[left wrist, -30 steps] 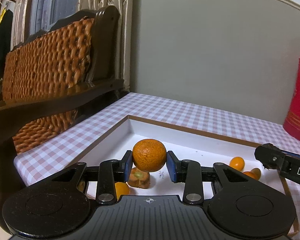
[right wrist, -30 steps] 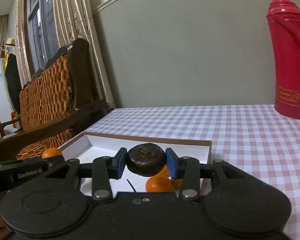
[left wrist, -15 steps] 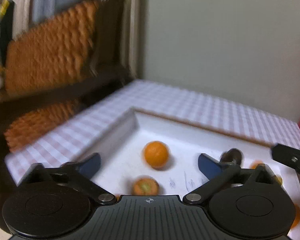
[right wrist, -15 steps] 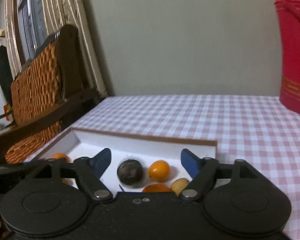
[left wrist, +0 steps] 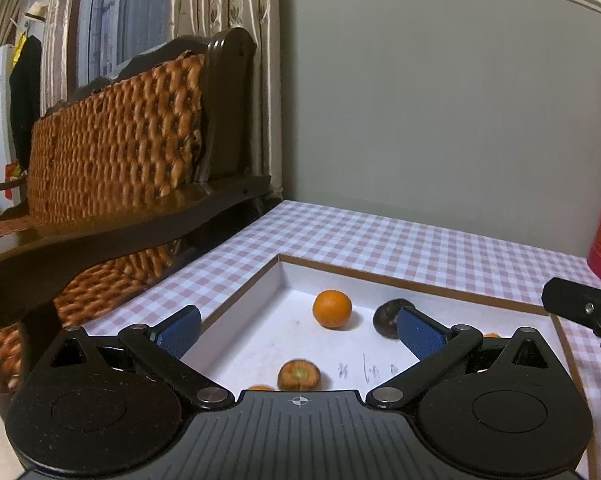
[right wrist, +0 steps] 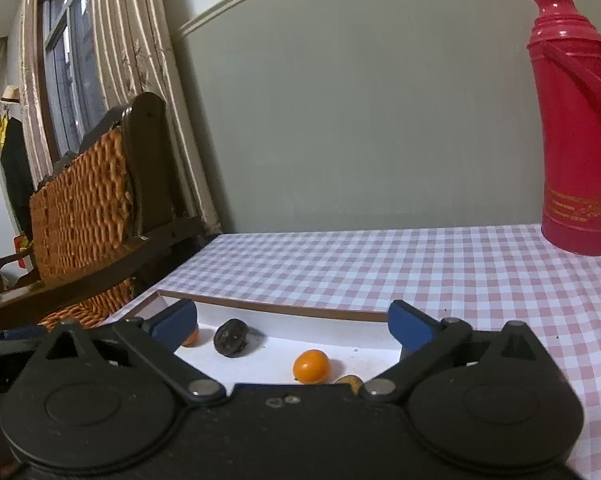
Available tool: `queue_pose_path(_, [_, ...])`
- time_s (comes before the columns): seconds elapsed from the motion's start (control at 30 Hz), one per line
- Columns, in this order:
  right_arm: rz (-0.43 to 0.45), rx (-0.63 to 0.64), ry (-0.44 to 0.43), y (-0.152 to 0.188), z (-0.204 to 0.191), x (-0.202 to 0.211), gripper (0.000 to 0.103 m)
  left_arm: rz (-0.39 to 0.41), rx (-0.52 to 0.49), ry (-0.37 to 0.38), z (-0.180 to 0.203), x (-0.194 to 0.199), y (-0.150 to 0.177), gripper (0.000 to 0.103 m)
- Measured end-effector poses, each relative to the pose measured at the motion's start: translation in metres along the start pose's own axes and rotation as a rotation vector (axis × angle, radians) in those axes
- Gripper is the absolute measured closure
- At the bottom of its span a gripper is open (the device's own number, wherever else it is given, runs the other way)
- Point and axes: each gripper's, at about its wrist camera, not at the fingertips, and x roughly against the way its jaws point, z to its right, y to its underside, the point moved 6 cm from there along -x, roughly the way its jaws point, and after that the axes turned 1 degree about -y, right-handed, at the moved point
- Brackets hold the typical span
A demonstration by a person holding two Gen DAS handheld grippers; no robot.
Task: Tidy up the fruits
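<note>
Below both cameras, the tray was seen with fruits loose inside. The left gripper and right gripper were spread wide, holding nothing. The orange lay at frame centre, the dark fruit lower left. Withdrawal should be made straight up, so nothing is knocked.

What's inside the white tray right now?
The white tray holds an orange, a dark round fruit, a brownish fruit, a small orange fruit and a yellowish one. Gripper bodies hide its near part.
</note>
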Motion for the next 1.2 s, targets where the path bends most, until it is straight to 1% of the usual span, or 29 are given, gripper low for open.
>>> queue_pose_path(0.2, [0.013, 0.018, -0.013, -0.004, -0.006, 0.03, 0.006, -0.002, 0.005, 0.0, -0.009, 0.038, -0.004, 0.0])
queue_pose_path(0.37, [0.009, 0.017, -0.017, -0.005, -0.009, 0.067, 0.006, 0.017, -0.005, 0.001, -0.011, 0.081, -0.005, 0.0])
queue_pose_path(0.63, [0.024, -0.001, -0.007, 0.0, -0.013, 0.146, 0.006, 0.027, 0.001, 0.051, -0.007, 0.161, 0.006, 0.0])
queue_pose_path(0.77, [0.04, -0.002, -0.003, 0.002, -0.019, 0.181, 0.006, 0.031, 0.003, 0.085, -0.004, 0.194, 0.013, 0.0])
queue_pose_path(0.83, [0.048, -0.004, 0.006, 0.003, -0.022, 0.195, 0.006, 0.035, -0.004, 0.09, -0.003, 0.208, 0.016, 0.0])
queue_pose_path(1.0, [0.05, 0.014, 0.011, 0.005, -0.029, 0.215, 0.006, 0.042, -0.006, 0.113, 0.0, 0.226, 0.021, 0.0])
queue_pose_path(1.07, [0.061, 0.022, 0.018, 0.005, -0.029, 0.219, 0.006, 0.042, -0.008, 0.122, 0.002, 0.227, 0.02, 0.0])
queue_pose_path(1.2, [0.069, 0.015, 0.019, 0.006, -0.028, 0.221, 0.006, 0.04, -0.026, 0.114, 0.006, 0.227, 0.022, 0.0])
